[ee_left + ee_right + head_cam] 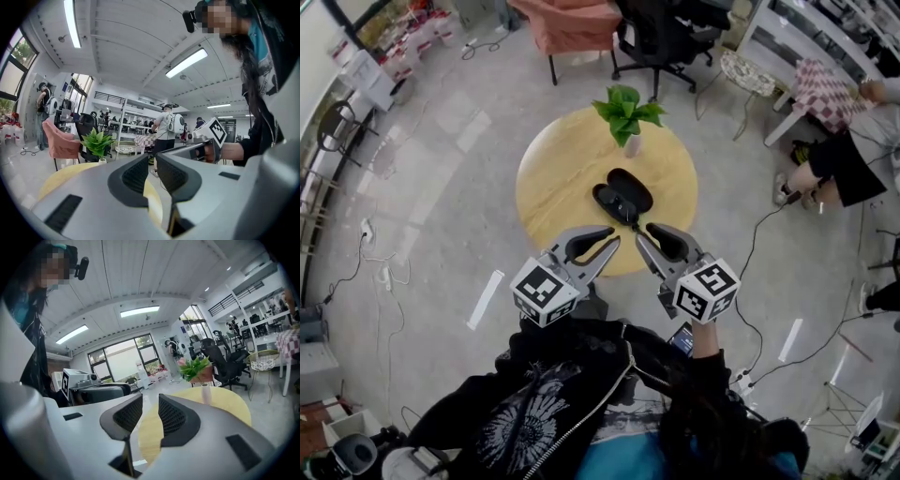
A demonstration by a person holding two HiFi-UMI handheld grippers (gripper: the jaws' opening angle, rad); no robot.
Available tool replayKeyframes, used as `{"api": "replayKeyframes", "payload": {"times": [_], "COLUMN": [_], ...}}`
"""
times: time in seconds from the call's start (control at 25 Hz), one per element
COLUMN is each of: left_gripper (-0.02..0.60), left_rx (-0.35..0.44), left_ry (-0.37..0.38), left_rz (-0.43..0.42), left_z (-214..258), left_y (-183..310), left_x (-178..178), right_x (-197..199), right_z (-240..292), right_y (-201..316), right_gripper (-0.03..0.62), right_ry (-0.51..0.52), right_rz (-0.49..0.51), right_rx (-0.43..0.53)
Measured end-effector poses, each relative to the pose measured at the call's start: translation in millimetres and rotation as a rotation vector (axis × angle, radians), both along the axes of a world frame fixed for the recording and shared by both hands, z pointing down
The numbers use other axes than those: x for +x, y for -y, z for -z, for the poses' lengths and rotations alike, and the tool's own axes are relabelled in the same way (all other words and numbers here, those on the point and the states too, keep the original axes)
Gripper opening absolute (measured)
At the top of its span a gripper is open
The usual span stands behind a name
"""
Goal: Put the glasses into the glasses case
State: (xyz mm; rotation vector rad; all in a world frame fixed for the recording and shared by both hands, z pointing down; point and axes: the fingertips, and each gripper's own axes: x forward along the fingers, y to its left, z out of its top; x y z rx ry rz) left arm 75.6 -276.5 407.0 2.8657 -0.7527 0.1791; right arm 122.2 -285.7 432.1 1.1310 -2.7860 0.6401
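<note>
Just short of the glasses case (623,195), left tool (615,237) and right tool (643,231) narrowly open, empty; plant (626,114) beyond.

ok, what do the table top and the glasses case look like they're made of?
Table top: light wood or wood-look laminate with a matte finish. It is pale yellow with faint streaks and no glare. Glasses case: a smooth black shell with a dull sheen at the rims, likely hard plastic or leatherette. It is too small to tell which.

Glasses case (622,194) contents too dark, small
</note>
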Motion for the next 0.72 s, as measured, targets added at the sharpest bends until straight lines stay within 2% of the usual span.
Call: {"api": "replayKeyframes", "payload": {"times": [0.4, 0.72], "left_gripper": [0.052, 0.052], "left_rx": [-0.008, -0.028], "left_ry": [-0.011, 0.026], "left_rz": [0.038, 0.044], "left_z": [-2.3, -8.1], "left_y": [-74.8, -136.0], "left_x": [30.0, 44.9], "right_x": [22.2, 33.4], "right_z": [4.1, 1.8], "right_y": [-83.0, -137.4], "right_gripper": [0.086, 0.067], "right_ry": [-0.018, -0.006], "right_rz": [0.036, 0.05], "right_rx": [0.042, 0.042]}}
